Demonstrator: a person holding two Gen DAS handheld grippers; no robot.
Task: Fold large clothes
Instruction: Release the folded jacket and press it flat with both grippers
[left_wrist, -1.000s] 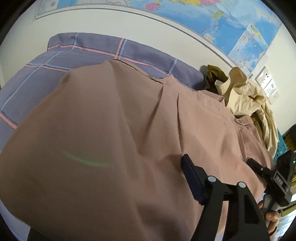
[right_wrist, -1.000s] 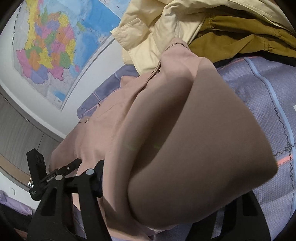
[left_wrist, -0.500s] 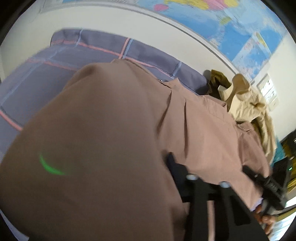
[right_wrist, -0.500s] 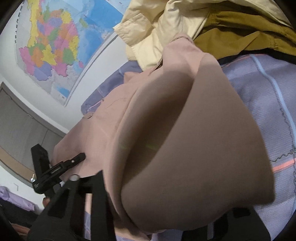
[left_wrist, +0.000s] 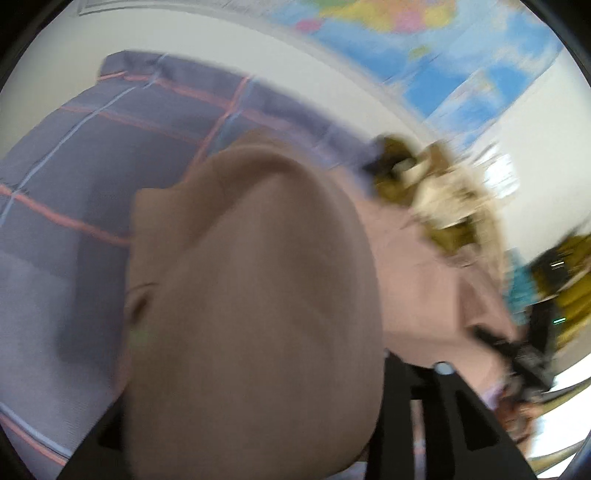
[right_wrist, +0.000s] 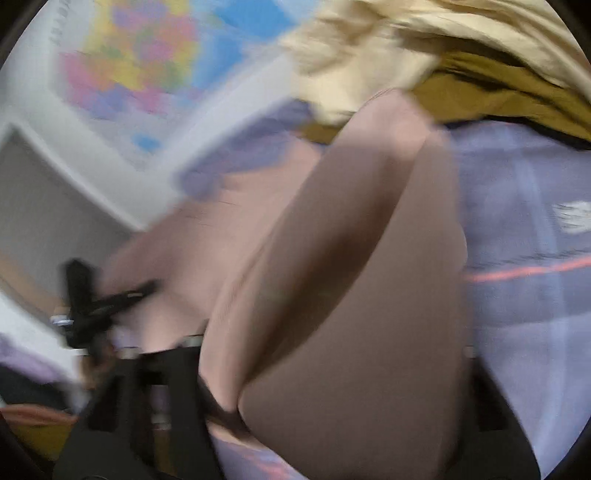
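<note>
A large dusty-pink shirt (left_wrist: 258, 295) lies on the bed, and one fold of it rises toward each camera. In the left wrist view the bunched fold fills the gap of my left gripper (left_wrist: 258, 406). Its jaws are opening, the cloth still packed between them and lifted. In the right wrist view a raised fold of the shirt (right_wrist: 351, 295) stands between the fingers of my right gripper (right_wrist: 332, 376). Those jaws are opening wide with the cloth loose between them. Both sets of pads are hidden by fabric. Each gripper shows in the other's view, the right gripper (left_wrist: 517, 362) and the left gripper (right_wrist: 99, 302).
A purple checked bed cover (left_wrist: 74, 184) with pink and blue lines lies under the shirt. A pile of cream and olive clothes (right_wrist: 406, 55) sits at the head of the bed by the wall. A world map (left_wrist: 406, 37) hangs above. Both views are blurred.
Both grippers have swept across the bed with the shirt. The fold is now narrower and more bunched, and more of the bed cover shows beside it. The pictures have turned blurry.
</note>
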